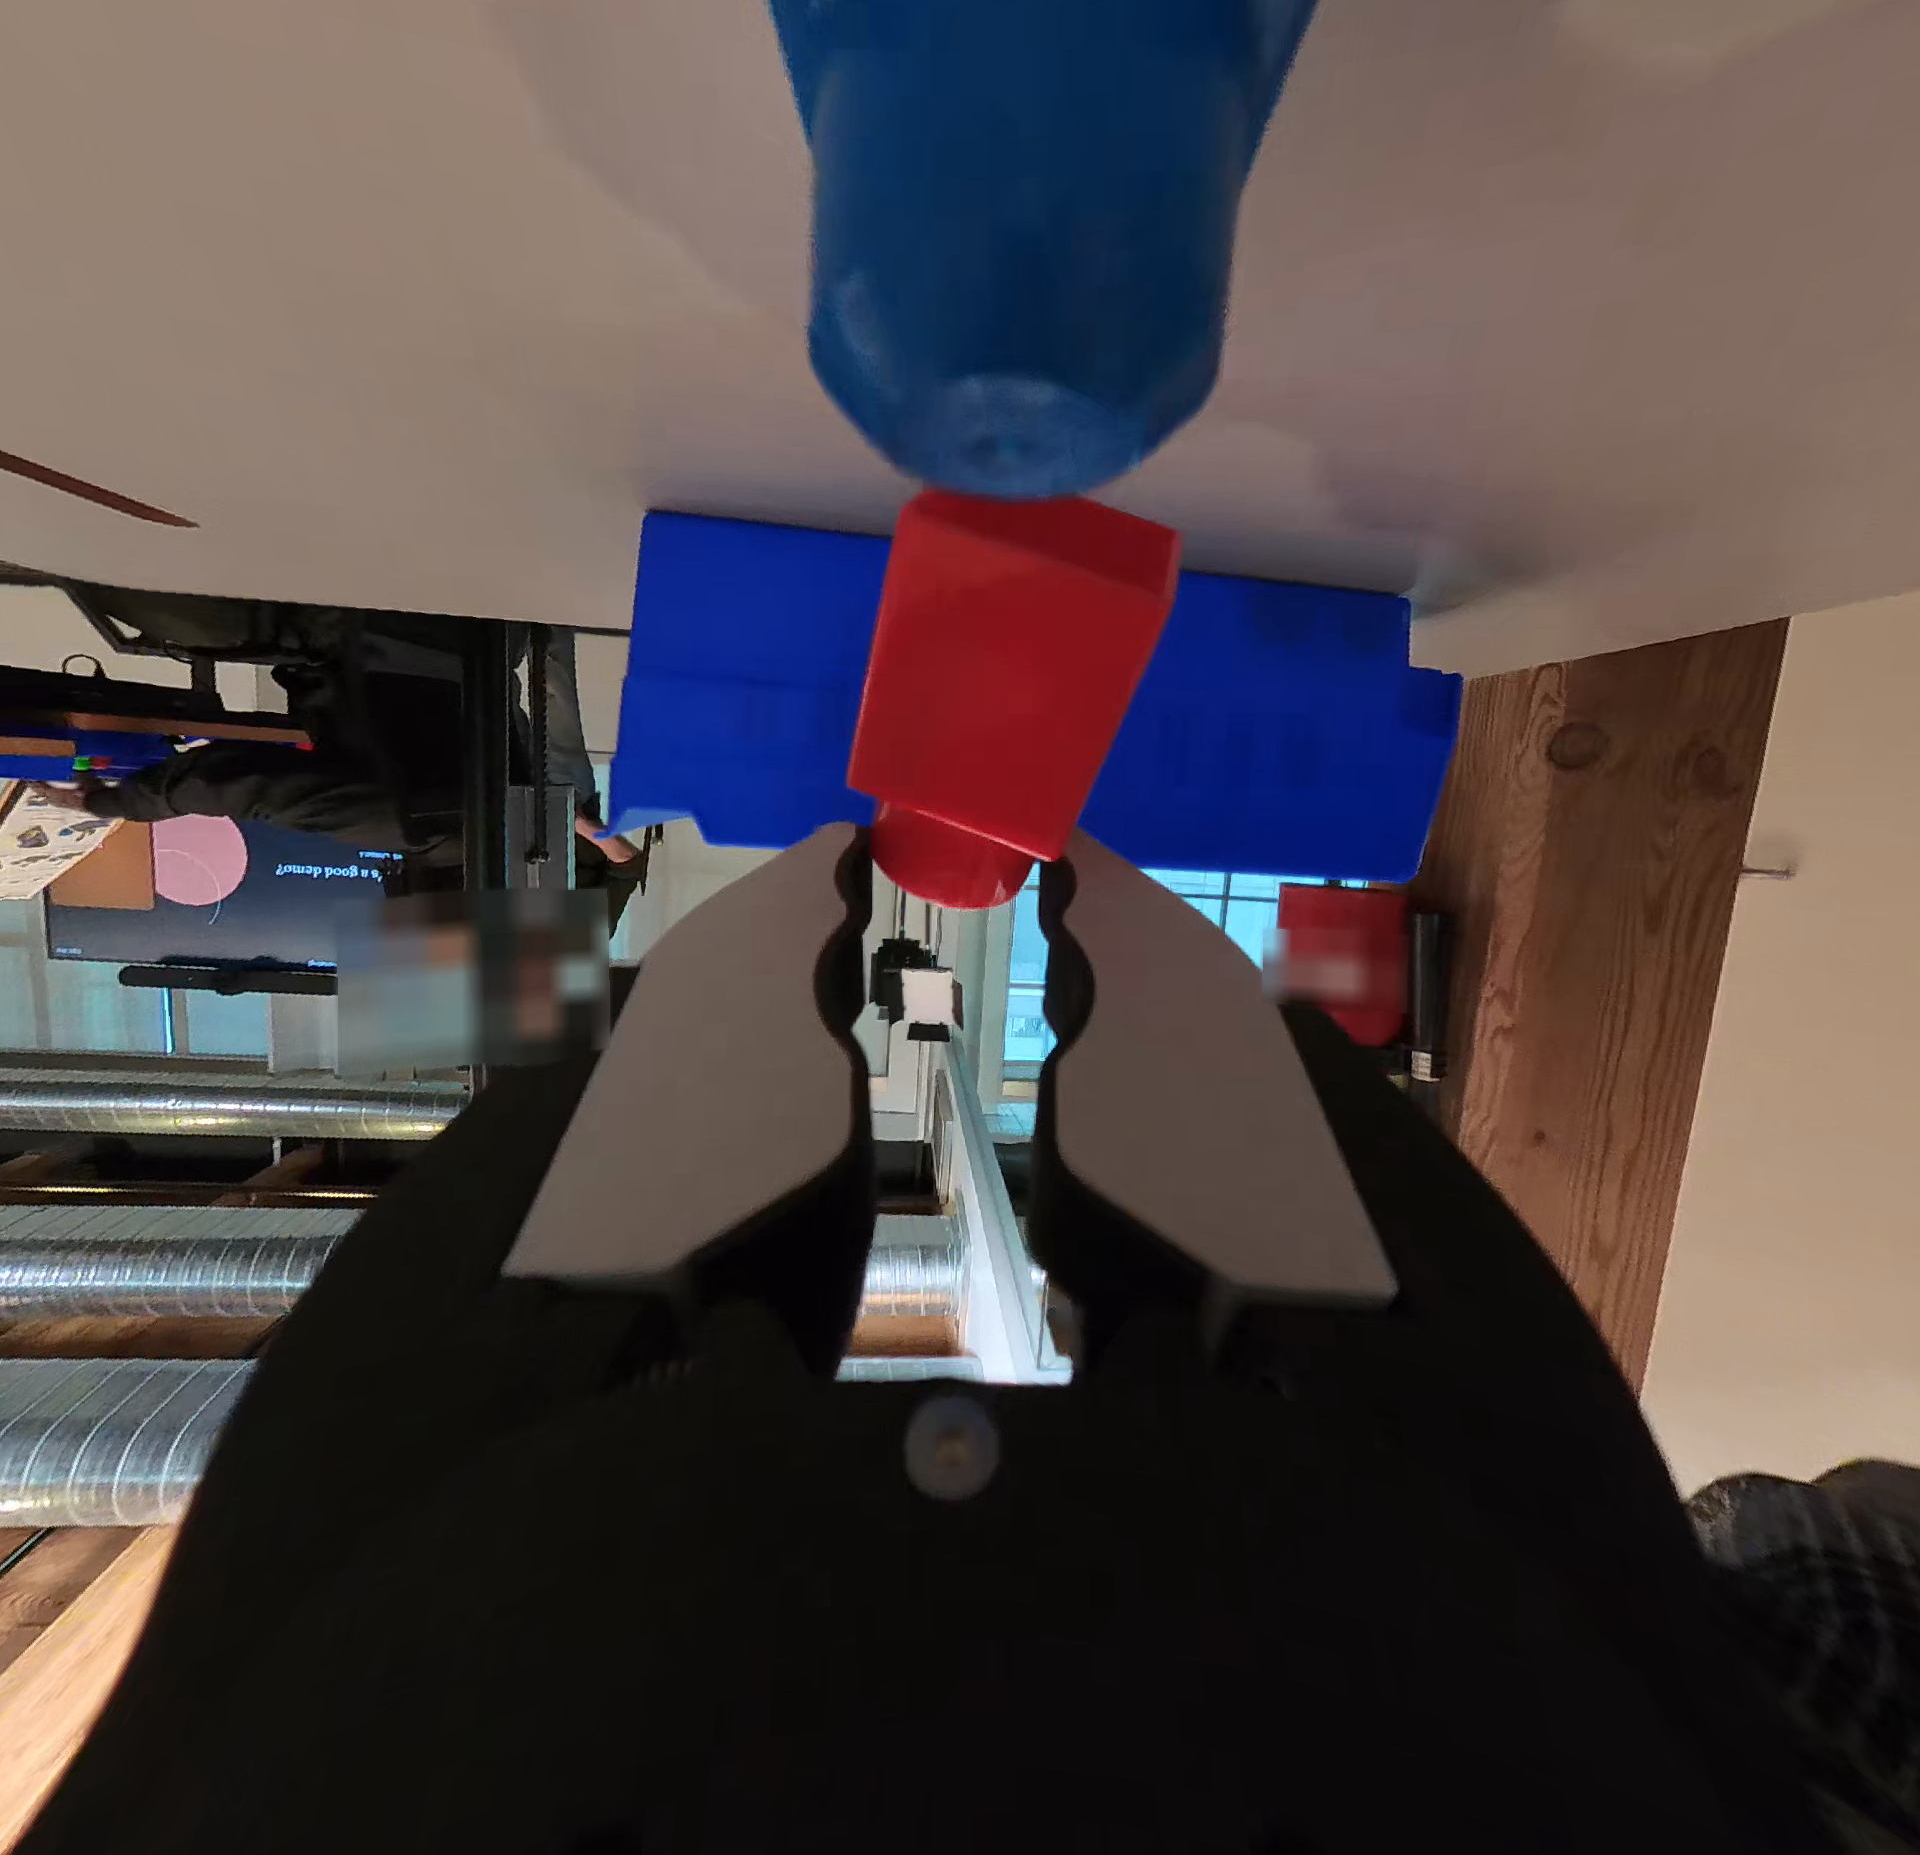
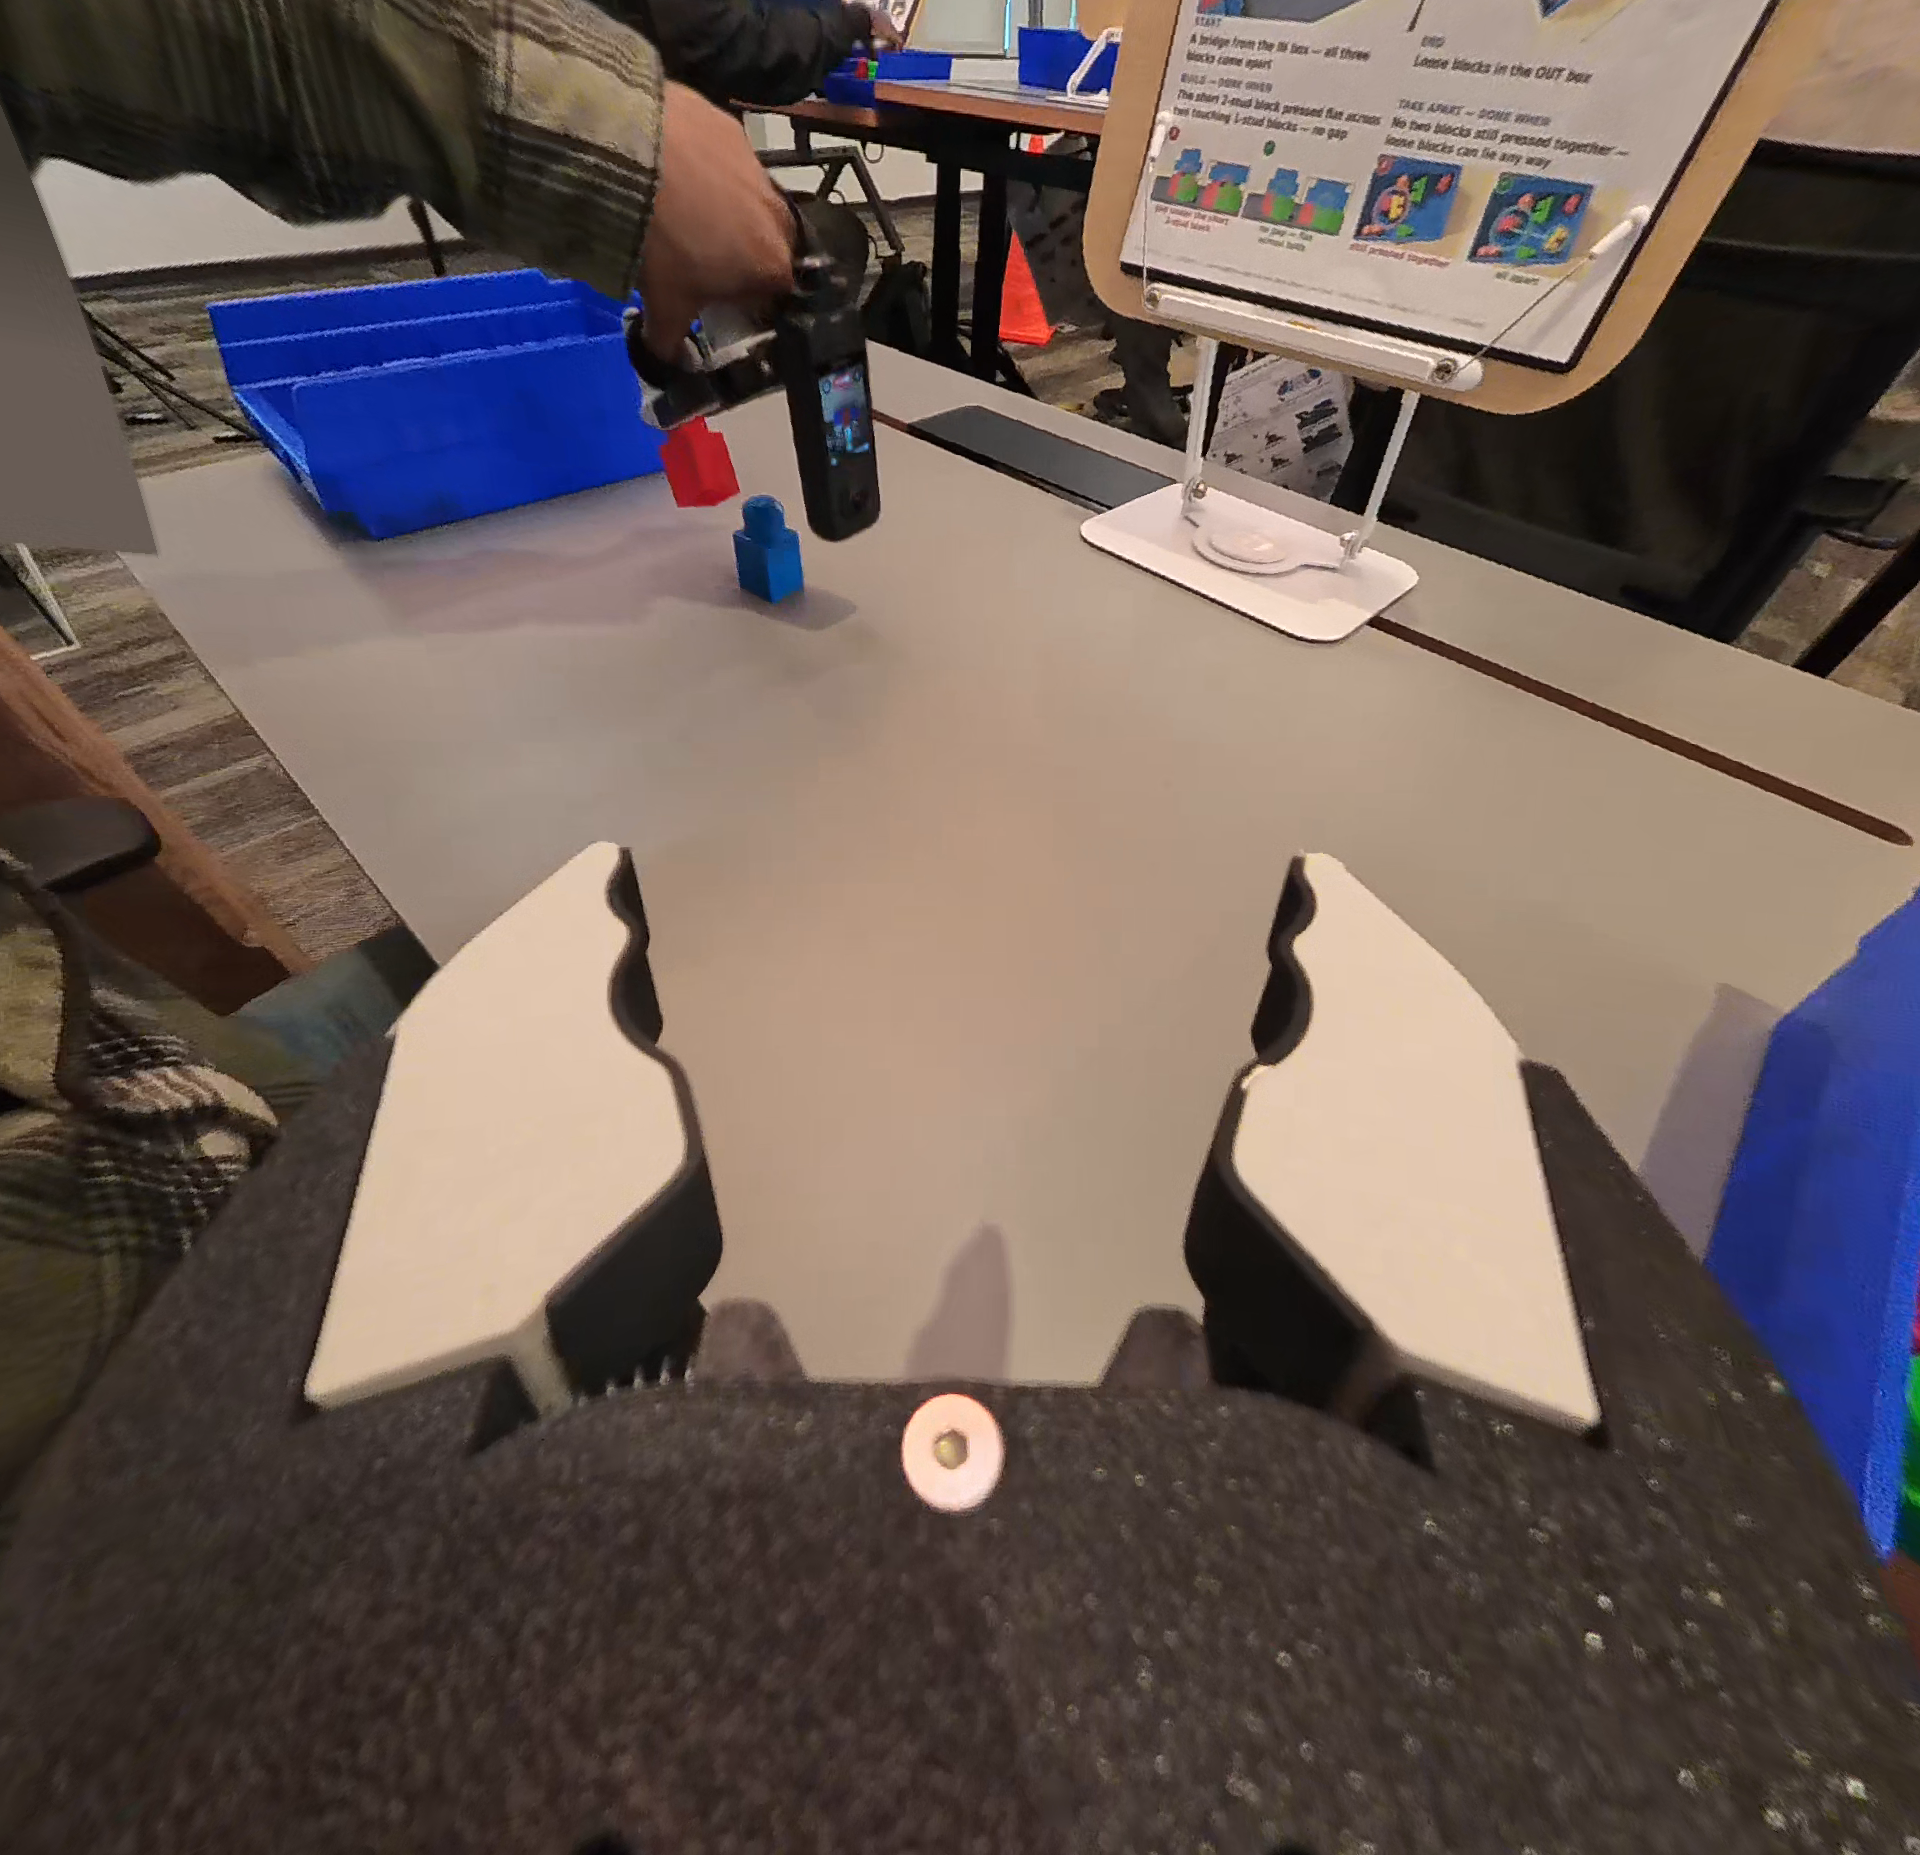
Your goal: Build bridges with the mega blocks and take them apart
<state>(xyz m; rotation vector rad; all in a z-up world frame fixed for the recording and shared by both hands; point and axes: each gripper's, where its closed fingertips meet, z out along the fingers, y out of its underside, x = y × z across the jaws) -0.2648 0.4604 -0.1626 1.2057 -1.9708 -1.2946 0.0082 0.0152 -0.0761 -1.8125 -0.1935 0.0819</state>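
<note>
Left fingers [image 1: 951, 875] narrow, clamped on the stud of a red block [image 1: 1013, 683]; in the right wrist view the same red block [image 2: 698, 467] hangs off the bench under the left gripper [image 2: 694, 397], held by a hand [image 2: 712, 216] in a plaid sleeve. A black camera [image 2: 836, 423] hangs from that gripper beside the block.

Left wrist view is upside down. Blue block [image 1: 1023, 205] sits very close to the lens and blurred, its end just at the red block's far end; cannot tell if they touch. From the right view the blue block [image 2: 769, 558] stands upright on the grey bench [image 2: 987, 766], stud up, just below and to the right of the red one, with a visible gap.

Blue bin [image 1: 1247, 756] lies right behind the red block in the left view; in the right view the blue bin [image 2: 447, 403] sits on the bench at its far left edge, near both blocks.

Right fingers [image 2: 956, 875] spread wide, nothing between them, above bare bench, well apart from the blocks. Another blue bin edge [image 2: 1829, 1234] shows at the right of that view.

Instruction board on a white stand [image 2: 1257, 558] stands on the bench, far right.
</note>
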